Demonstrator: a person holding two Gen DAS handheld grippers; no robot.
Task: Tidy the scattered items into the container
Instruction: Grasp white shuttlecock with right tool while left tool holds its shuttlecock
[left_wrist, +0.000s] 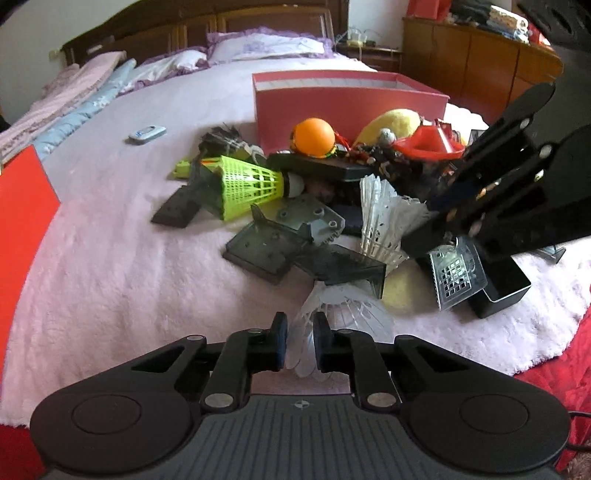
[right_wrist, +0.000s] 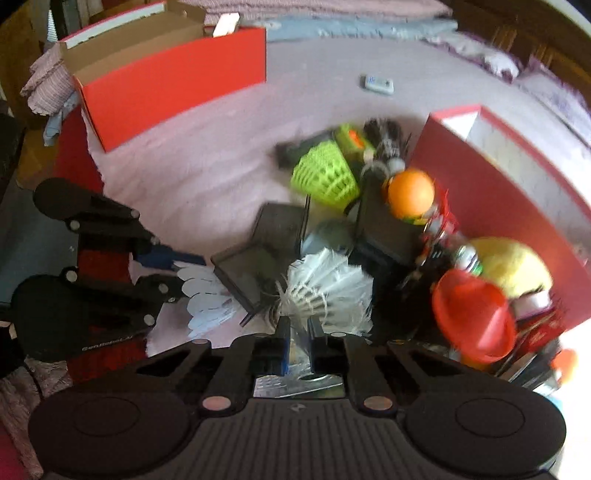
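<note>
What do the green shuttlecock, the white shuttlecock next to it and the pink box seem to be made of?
Green shuttlecock: probably moulded plastic; the skirt is a regular open mesh, slightly glossy, with a white cap at the tip.
White shuttlecock: apparently real feathers; separate matt vanes with visible quills.
Pink box: likely cardboard; thin flat walls, matt pink outside, pale lining inside.

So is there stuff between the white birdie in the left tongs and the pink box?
Yes. The left tongs grip the white shuttlecock at the pile's near edge. The dark plastic cases, green shuttlecock and orange ball lie between it and the pink box.
</note>
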